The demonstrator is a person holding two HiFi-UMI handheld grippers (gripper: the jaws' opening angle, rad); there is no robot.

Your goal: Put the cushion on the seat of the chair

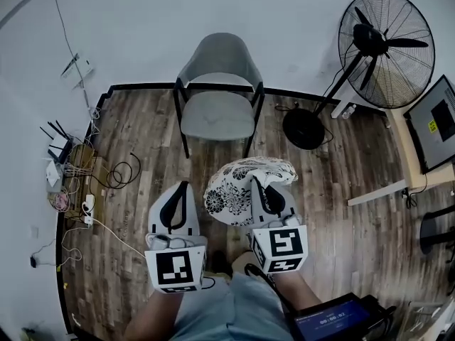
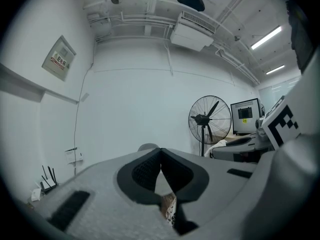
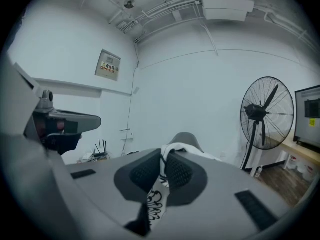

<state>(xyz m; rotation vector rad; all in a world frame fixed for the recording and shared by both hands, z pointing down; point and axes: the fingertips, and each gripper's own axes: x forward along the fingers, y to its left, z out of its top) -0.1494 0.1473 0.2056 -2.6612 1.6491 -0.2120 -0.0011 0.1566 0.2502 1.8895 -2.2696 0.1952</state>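
White fabric with a black flower print sat pinched in my right gripper (image 3: pixel 163 166), whose jaws were closed tight on an edge of the soft, rounded cushion (image 1: pixel 227 190). That cushion hung above the brown wood-plank floor (image 1: pixel 142 126), near the grey padded chair with black legs (image 1: pixel 217 116) but clear of its seat. My left gripper (image 1: pixel 179 197) was just beside the cushion, jaws together with nothing between them.
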